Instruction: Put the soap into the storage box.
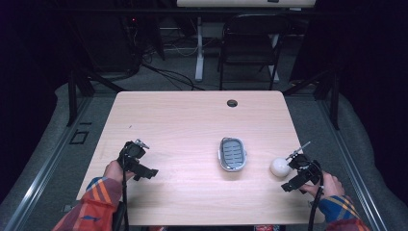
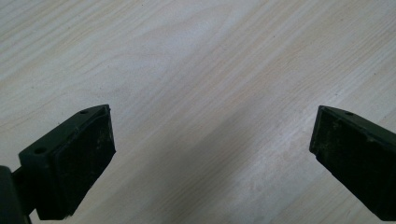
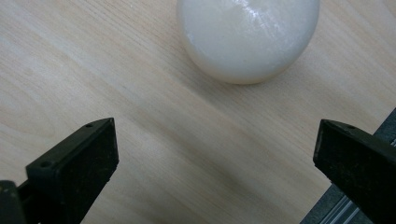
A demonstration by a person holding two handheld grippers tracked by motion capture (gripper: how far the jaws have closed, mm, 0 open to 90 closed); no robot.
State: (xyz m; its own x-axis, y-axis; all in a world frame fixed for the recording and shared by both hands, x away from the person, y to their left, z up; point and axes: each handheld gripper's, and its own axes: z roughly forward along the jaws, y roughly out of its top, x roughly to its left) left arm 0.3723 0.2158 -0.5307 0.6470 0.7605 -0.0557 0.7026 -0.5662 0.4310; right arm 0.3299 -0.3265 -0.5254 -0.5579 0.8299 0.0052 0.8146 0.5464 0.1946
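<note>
A white ball rests on the wooden table toward its front right. In the right gripper view the ball lies just ahead of the jaws, apart from them. My right gripper sits beside the ball with its jaws spread wide and nothing between them. A grey oval dish with a slatted insert lies left of the ball. At the front left my left gripper hovers low over bare wood, open and empty.
A round cable hole is set in the table's far edge. Beyond the table stand a dark folding chair and a white desk leg. The table's right edge runs close to the right gripper.
</note>
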